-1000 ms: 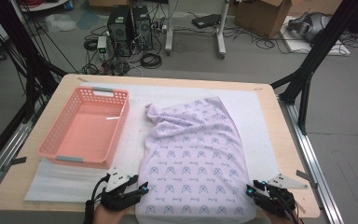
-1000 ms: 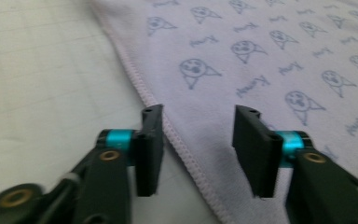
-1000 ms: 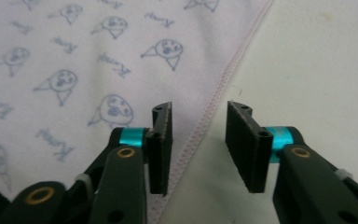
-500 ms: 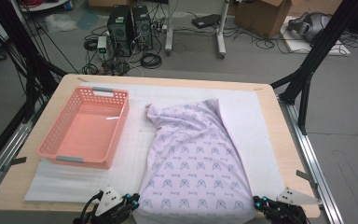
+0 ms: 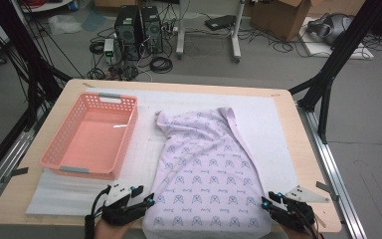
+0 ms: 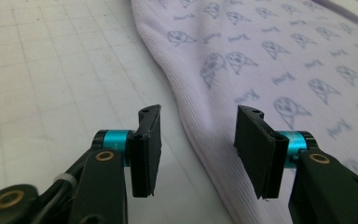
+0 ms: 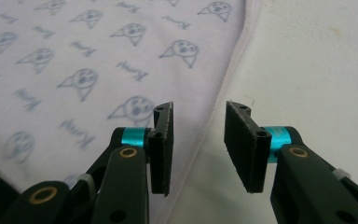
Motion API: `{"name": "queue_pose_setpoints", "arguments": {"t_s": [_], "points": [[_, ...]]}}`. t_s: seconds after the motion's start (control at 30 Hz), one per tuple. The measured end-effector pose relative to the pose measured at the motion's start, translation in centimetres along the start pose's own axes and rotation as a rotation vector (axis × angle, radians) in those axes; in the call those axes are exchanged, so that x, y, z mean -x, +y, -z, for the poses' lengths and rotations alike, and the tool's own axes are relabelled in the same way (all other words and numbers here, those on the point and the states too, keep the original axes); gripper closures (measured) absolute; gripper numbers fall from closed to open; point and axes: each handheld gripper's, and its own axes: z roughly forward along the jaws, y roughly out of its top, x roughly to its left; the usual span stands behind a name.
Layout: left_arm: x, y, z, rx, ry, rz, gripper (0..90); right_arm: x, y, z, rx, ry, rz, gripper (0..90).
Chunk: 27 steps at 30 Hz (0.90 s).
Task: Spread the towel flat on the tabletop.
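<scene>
Both pairs of jaws stand apart, holding nothing. The left gripper (image 6: 198,149) straddles the near left edge of the pale lilac ribbed-cotton garment printed with small faces (image 5: 204,174); the right gripper (image 7: 198,149) straddles its right hem. The garment lies spread, unfolded, on the white padded mat (image 5: 263,119); folding seems not yet begun. The pink plastic basket (image 5: 87,172) sits empty.

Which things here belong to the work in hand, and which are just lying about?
In use:
- lilac printed cloth
- left claw, open at its left edge
- right claw, open at its right edge

Lying about:
- pink basket
- white mat
</scene>
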Motion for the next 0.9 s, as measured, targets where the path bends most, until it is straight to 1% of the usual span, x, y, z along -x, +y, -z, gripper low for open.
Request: {"name": "queue_pose_setpoints", "arguments": {"t_s": [0.03, 0.07, 0.1, 0.13, 0.17, 0.2, 0.27, 0.37, 0.4, 0.43, 0.5, 0.57, 0.63, 0.67, 0.7, 0.73, 0.77, 0.8, 0.9], "points": [[0.1, 0.1, -0.6, -0.016, 0.000, -0.008, 51.0, 0.1, 0.1, -0.4, -0.013, -0.006, 0.000, 65.8], [0.3, 0.2, -1.1, -0.030, 0.001, -0.016, 51.1, 0.1, 0.1, -0.6, -0.007, -0.012, 0.005, 71.1], [0.5, 0.2, -1.3, -0.021, 0.011, -0.033, 51.2, 0.2, 0.2, -0.6, -0.009, -0.010, -0.004, 79.1], [0.8, 0.2, -1.4, -0.027, 0.017, -0.048, 57.5, 0.4, 0.2, -0.6, -0.008, 0.014, -0.010, 87.0], [1.1, 0.1, -1.4, -0.031, 0.040, -0.076, 71.9, 0.3, 0.1, -0.5, -0.011, 0.015, 0.001, 87.6], [1.3, 0.0, -1.3, -0.029, 0.040, -0.083, 84.8, 0.2, 0.0, -0.4, -0.014, 0.013, 0.007, 88.0], [1.7, -0.3, -0.8, -0.034, 0.053, -0.094, 86.6, 0.2, -0.2, 0.0, -0.021, 0.020, 0.008, 88.2], [1.6, -1.0, 0.7, -0.032, 0.047, -0.081, 86.7, 0.1, -0.9, 1.2, -0.032, 0.037, 0.016, 88.2], [1.6, -1.4, 1.2, -0.029, 0.040, -0.075, 86.7, 0.0, -1.1, 1.5, -0.033, 0.041, 0.022, 88.2], [1.6, -1.8, 1.7, -0.036, 0.031, -0.075, 86.7, -0.1, -1.4, 1.9, -0.039, 0.052, 0.016, 88.2], [2.0, -2.5, 2.6, -0.041, 0.013, -0.083, 86.6, -0.4, -2.0, 2.6, -0.058, 0.071, 0.028, 88.2], [2.5, -2.8, 3.4, -0.049, -0.004, -0.100, 86.5, -0.9, -2.6, 3.3, -0.070, 0.085, 0.034, 88.2], [2.7, -3.0, 3.8, -0.039, -0.013, -0.106, 85.4, -1.3, -2.9, 3.8, -0.070, 0.094, 0.050, 86.9], [2.6, -3.0, 3.8, -0.032, -0.010, -0.104, 82.2, -1.4, -2.9, 3.9, -0.061, 0.097, 0.047, 83.0], [2.4, -2.8, 3.8, -0.017, -0.011, -0.087, 77.7, -1.4, -2.8, 4.0, -0.045, 0.089, 0.041, 76.9], [2.3, -2.7, 3.8, -0.006, -0.013, -0.074, 72.3, -1.3, -2.6, 4.1, -0.020, 0.089, 0.030, 72.9], [2.1, -2.6, 3.8, 0.009, -0.017, -0.057, 68.5, -1.3, -2.4, 4.1, -0.006, 0.084, 0.024, 69.1], [2.0, -2.4, 3.8, 0.024, -0.022, -0.044, 64.5, -1.3, -2.2, 4.0, 0.012, 0.077, 0.021, 66.3], [1.8, -2.1, 3.6, 0.052, -0.034, -0.045, 60.5, -1.3, -1.5, 3.5, 0.040, 0.052, 0.039, 64.5]]}}
